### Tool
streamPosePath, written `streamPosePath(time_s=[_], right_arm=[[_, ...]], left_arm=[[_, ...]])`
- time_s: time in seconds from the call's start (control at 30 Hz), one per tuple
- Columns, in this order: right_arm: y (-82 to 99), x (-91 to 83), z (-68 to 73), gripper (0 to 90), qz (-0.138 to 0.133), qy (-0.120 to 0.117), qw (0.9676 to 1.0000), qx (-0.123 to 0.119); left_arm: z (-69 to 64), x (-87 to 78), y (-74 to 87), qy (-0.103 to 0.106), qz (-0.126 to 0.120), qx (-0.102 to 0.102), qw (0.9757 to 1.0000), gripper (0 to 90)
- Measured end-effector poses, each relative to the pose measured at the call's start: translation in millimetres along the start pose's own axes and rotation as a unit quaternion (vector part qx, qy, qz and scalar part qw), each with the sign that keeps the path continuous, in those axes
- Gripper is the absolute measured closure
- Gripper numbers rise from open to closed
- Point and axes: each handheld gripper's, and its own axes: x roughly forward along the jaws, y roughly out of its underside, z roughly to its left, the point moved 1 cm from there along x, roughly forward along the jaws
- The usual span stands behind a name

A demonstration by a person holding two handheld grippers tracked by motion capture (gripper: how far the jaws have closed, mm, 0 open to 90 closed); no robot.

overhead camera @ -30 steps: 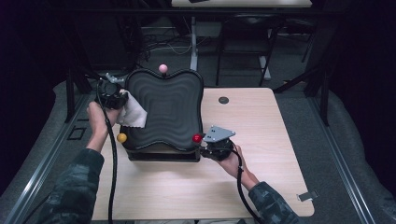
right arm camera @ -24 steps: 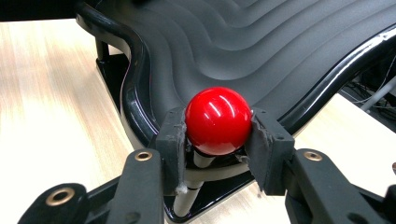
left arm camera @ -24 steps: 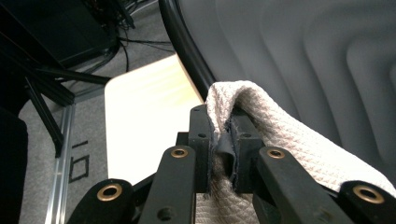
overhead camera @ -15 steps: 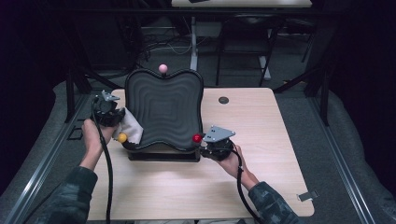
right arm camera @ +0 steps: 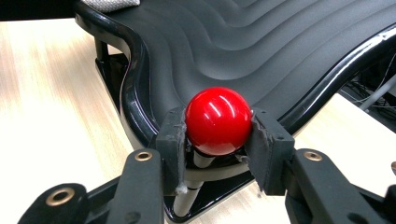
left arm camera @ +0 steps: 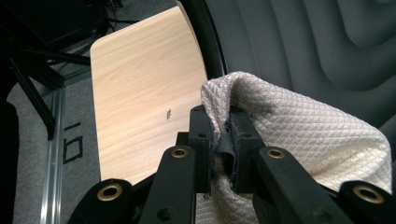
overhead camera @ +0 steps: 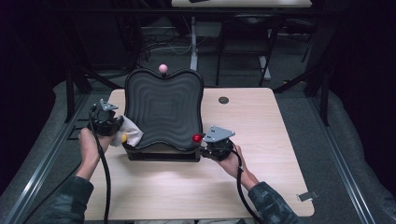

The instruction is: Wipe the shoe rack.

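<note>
A black device with a wavy, ridged top (overhead camera: pixel 164 109) stands on the wooden table (overhead camera: pixel 261 130). It carries ball knobs on stems: pink (overhead camera: pixel 163 68) at the far edge, red (overhead camera: pixel 197 138) at the near right corner, yellow (overhead camera: pixel 124 138) at the near left. My left gripper (overhead camera: pixel 116 126) is shut on a white quilted cloth (overhead camera: pixel 132 131) at the device's left edge; in the left gripper view the cloth (left arm camera: pixel 299 140) bunches between the pads against the ridged surface (left arm camera: pixel 327 42). My right gripper (right arm camera: pixel 218 135) is shut on the red ball (right arm camera: pixel 218 120), one pad on each side.
A round black grommet (overhead camera: pixel 223 100) sits in the table behind the device on the right. A small clip (overhead camera: pixel 307 196) lies near the front right corner. Bare wood stretches in front of the device and to its right. Dark frame rails and cables surround the table.
My left gripper has carried the cloth toward me and down along the device's left edge, from beside its middle to its near left corner. My right gripper has stayed on the red ball.
</note>
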Motion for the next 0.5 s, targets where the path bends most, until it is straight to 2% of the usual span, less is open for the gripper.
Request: streamPosePath(time_s=[0.2, 0.5], right_arm=[[0.2, 0.1, -0.5, 60.2, -0.001, -0.001, 1.0000, -0.002], [0.3, 0.3, -0.8, 60.2, -0.003, -0.004, 1.0000, -0.002]], left_arm=[[3.5, 5.8, -11.7, -0.002, -0.006, -0.005, 1.0000, 81.8], [7.7, 16.5, -39.0, -0.017, -0.005, -0.006, 0.9998, 81.7]])
